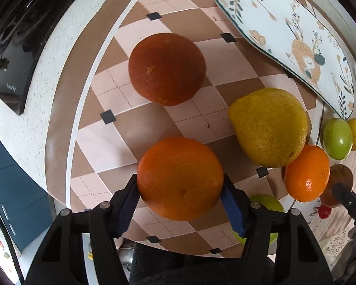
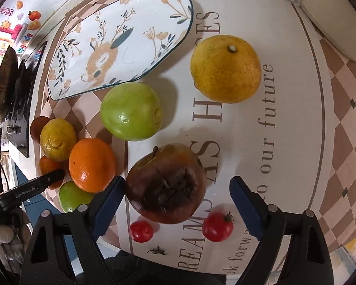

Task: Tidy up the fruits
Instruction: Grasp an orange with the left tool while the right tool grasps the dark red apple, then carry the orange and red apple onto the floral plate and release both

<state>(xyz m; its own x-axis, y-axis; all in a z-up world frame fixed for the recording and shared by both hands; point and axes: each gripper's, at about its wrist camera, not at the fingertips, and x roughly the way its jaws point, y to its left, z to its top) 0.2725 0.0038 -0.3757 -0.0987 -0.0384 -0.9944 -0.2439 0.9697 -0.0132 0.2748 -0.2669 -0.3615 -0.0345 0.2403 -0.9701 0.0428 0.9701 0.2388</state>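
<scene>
Nearest the left wrist camera, the left gripper (image 1: 180,197) had its blue jaws closed against both sides of a bright orange (image 1: 180,178), which sat on the checked mat (image 1: 102,142) near the table edge. Nearest the right wrist camera, the right gripper (image 2: 178,201) stood wide around a bruised, browned apple (image 2: 166,182); the left pad lay just beside the fruit, the right pad well apart from it, so nothing was held there. Two small red tomatoes (image 2: 217,226) lay between those jaws, closer to the camera than the apple.

Farther out lay a green apple (image 2: 130,111), a yellow citrus (image 2: 225,68), a second orange (image 2: 91,165), a lemon (image 2: 58,139) and a dark orange (image 1: 166,68).

The patterned plate (image 2: 135,19) at the far side of the table carried no fruit. Judged from this, sorting had barely begun: every fruit remained loose on the table, with one orange gripped.

A green fruit (image 2: 71,197) was partly hidden behind the right gripper's body. Whether the gripped orange was off the mat could not be told.
</scene>
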